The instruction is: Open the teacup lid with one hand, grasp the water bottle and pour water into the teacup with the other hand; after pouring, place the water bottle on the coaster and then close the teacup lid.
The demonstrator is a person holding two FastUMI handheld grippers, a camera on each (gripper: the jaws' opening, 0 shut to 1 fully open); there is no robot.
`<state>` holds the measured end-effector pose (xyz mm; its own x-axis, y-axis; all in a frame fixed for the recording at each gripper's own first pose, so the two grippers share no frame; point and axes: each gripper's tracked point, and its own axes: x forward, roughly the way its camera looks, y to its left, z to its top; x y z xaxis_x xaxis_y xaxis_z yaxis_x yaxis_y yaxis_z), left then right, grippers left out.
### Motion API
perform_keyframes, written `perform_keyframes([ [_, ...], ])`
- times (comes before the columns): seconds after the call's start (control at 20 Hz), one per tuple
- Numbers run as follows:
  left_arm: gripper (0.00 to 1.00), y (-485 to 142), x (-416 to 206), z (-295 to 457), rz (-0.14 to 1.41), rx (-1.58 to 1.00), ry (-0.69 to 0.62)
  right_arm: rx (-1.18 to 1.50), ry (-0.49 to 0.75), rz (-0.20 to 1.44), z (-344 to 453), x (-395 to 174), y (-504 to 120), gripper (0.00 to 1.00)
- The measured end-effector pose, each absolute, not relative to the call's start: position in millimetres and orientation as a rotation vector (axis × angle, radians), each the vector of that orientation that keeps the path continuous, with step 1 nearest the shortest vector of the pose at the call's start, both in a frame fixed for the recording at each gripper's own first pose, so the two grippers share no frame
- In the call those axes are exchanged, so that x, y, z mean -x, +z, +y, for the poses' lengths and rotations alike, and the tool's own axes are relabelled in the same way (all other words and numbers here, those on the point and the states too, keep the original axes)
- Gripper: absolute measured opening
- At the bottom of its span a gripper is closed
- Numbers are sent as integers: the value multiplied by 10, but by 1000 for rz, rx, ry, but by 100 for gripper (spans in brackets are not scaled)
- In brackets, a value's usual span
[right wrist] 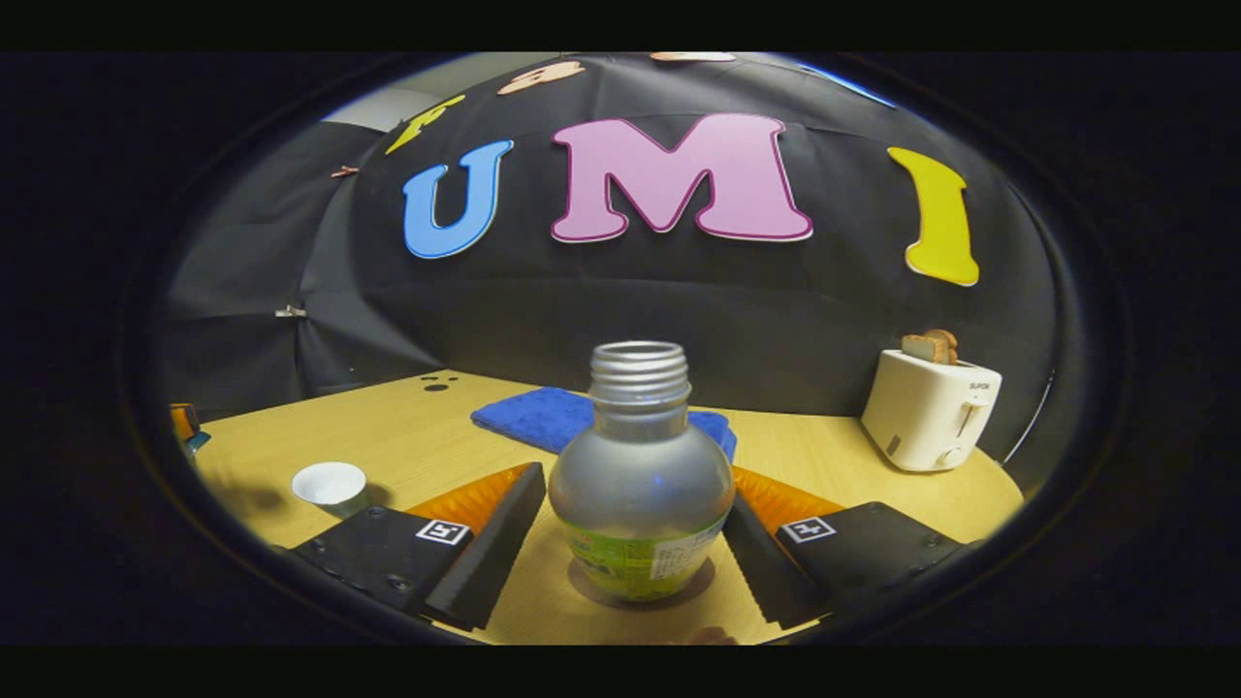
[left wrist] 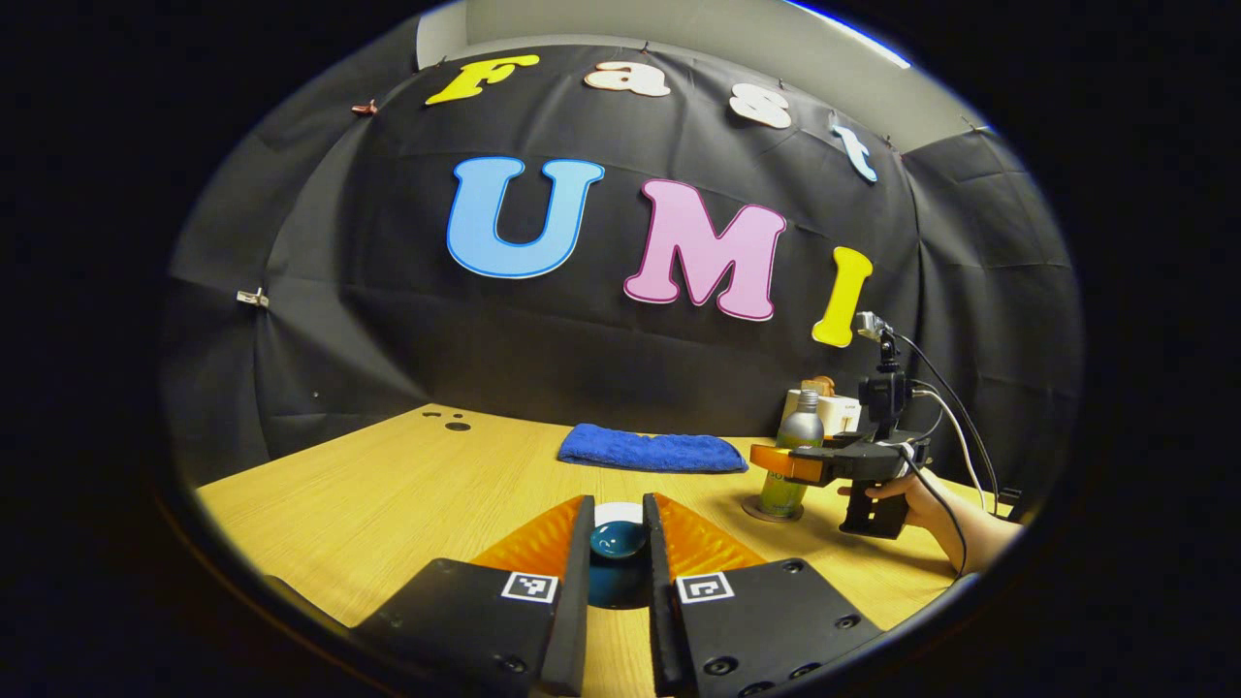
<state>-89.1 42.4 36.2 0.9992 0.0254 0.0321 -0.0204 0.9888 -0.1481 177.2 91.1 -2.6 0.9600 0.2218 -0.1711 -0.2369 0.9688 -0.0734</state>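
L gripper (left wrist: pixel 617 528), left gripper view: fingers pinch the dark teal knob of the teacup lid (left wrist: pixel 617 539) from both sides; a bit of white rim shows just behind the knob, so lid looks held over or near the teacup, can't tell if lifted or seated. Wooden table (left wrist: pixel 388 485) under it. Blue towel (left wrist: pixel 652 450) lies far-centre by the booth wall. To the right, water bottle (left wrist: pixel 795 456) stands upright on the round coaster (left wrist: pixel 771 509), no cap, silver top w/ green label low down. R gripper (left wrist: pixel 776 463) sits at the bottle's body, held by a hand (left wrist: pixel 911 494) w/ cables trailing back. Toaster (left wrist: pixel 834 407) partly hidden behind bottle.

Right gripper view: bottle (right wrist: pixel 640 485) centred btw the two fingers, threaded mouth open, base on coaster (right wrist: pixel 591 586). R gripper (right wrist: pixel 632 523) fingers spread, gap visible on both sides of the bottle, not pressing it. White teacup (right wrist: pixel 332 485) stands near-left on the table (right wrist: pixel 853 485), open top, well apart from bottle. Towel (right wrist: pixel 543 412) behind bottle. White toaster (right wrist: pixel 929 407) far right w/ toast (right wrist: pixel 931 345) sticking out of the slots.
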Motion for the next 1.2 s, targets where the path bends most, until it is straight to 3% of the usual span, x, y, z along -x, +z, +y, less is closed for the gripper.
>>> perform_keyframes([
  [0.7, 30, 383, 1019, 248, -58, 184, -4, 94, 191, 195, 712, -1089, -150, 98],
  [0.85, 34, 381, 918, 310, -51, 180, 5, 72, 195, 142, 697, -834, 9, 98],
  [1.2, 30, 406, 330, 310, -53, 99, -9, 44, 163, 44, 586, -330, 160, 98],
])
